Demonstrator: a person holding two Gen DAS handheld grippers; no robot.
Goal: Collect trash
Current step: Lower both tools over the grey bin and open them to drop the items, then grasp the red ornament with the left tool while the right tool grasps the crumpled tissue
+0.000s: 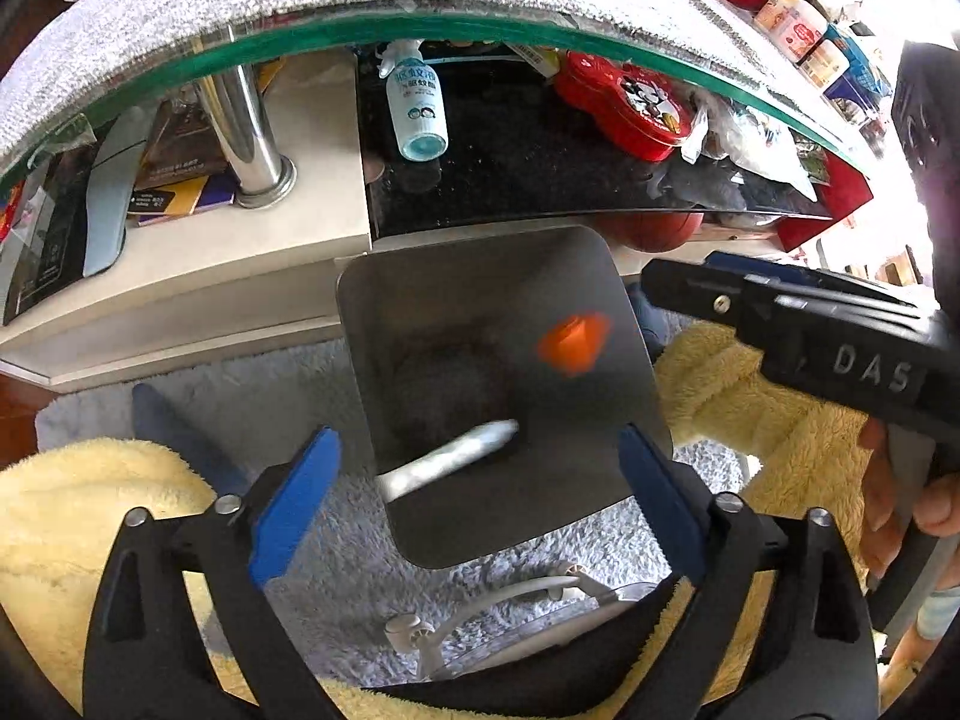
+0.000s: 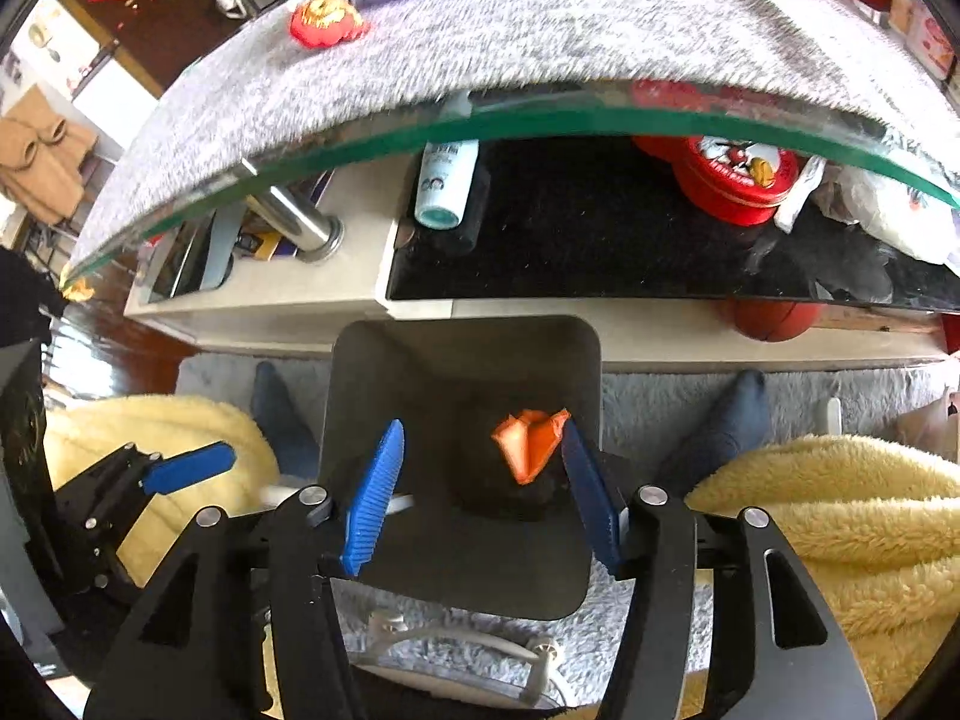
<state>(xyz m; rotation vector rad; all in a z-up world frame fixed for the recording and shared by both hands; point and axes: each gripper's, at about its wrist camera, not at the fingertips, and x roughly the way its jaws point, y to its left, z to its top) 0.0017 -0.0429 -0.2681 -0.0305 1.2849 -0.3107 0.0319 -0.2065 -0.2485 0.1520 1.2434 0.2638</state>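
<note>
A grey bin [image 1: 420, 294] stands on the pale rug between a person's feet. My left gripper [image 1: 477, 438] hangs over its mouth, open, and no pad touches the blurred white paper roll [image 1: 450, 462] that lies below it inside the bin. An orange scrap [image 1: 573, 342], also blurred, is farther in. In the right wrist view my right gripper [image 2: 480, 420] is open above the bin [image 2: 456, 354]. The orange scrap [image 2: 531, 438] sits loose beside its right fingertip, with the left pad well away from it. One blue finger [image 2: 192, 468] of the left gripper shows at the left.
A glass table edge [image 1: 420, 30] under a grey cloth overhangs the bin. Its lower shelf holds a spray bottle [image 1: 414, 102] and a red tin [image 1: 624, 102], and a chrome leg [image 1: 252, 138] stands there. Yellow fleece legs [image 2: 840, 510] and blue socks [image 2: 738, 414] flank the bin. A white cable [image 1: 510, 594] lies near.
</note>
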